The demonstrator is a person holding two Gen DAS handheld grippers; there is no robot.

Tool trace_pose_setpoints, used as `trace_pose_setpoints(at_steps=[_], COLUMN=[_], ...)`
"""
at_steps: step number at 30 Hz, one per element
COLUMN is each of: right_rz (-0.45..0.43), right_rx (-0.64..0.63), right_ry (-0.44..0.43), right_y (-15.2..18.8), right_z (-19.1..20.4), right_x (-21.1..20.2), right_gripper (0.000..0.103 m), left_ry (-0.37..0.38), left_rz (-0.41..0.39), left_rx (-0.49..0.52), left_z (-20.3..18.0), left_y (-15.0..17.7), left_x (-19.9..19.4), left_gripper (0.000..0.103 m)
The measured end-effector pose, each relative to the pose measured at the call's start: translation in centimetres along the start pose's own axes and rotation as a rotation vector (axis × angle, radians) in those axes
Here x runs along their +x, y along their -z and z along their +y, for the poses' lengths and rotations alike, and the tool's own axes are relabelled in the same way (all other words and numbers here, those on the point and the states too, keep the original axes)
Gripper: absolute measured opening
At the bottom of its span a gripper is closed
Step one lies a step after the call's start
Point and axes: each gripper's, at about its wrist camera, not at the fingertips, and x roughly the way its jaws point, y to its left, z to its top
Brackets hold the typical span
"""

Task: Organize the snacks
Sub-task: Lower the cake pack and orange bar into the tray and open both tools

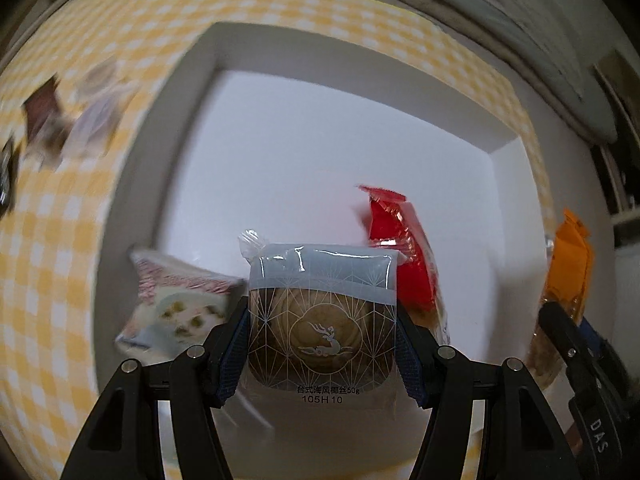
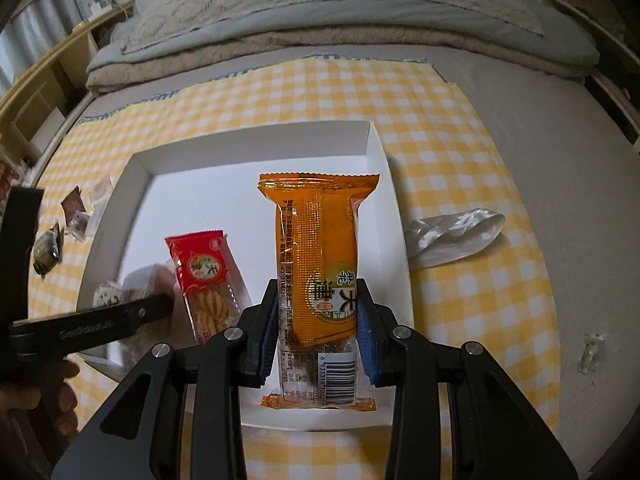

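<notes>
Left tongs (image 1: 322, 340) pinch glossy square pastry pack (image 1: 322, 320)

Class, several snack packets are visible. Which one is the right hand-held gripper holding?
The orange packet, clamped by the right hand-held gripper; the red packet lies loose in the tray.

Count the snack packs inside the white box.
2 lying in the box: a red pack and a pink-patterned pack at its left. The grey pack and orange pack are gripped above it. Others may be hidden.
</notes>
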Motion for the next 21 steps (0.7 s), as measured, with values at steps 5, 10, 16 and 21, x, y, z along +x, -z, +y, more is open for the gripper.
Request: trace_pose_setpoints(at_steps=[5,10,16,21], right_rz=[0.032,0.076,0.100,0.125], right_rx=[-0.011,-0.005,0.014,0.010], right_ry=[0.000,0.008,-0.007,-0.003], right_y=[0.1,0.3,0.5,0.7], right_z=[0.1,-0.1,-0.5,-0.5], right_x=[1.1,2.0,2.6,2.9], right_gripper=[0.035,0.035,0.035,0.041], left_ry=[0.028,0.037,0.046,0.072], left_rz=[0.024,0.044,0.046,0.019], left_rx=[0.106,0.129,0.103,0.113], left_z=[-2.7,-3.3,-2.4,-2.8], left_y=[0.1,-0.2,-0.9,0.1], left_x=[1.5,2.4,2.4,1.1], left_gripper=[0.063,0.063,0.065,0.077])
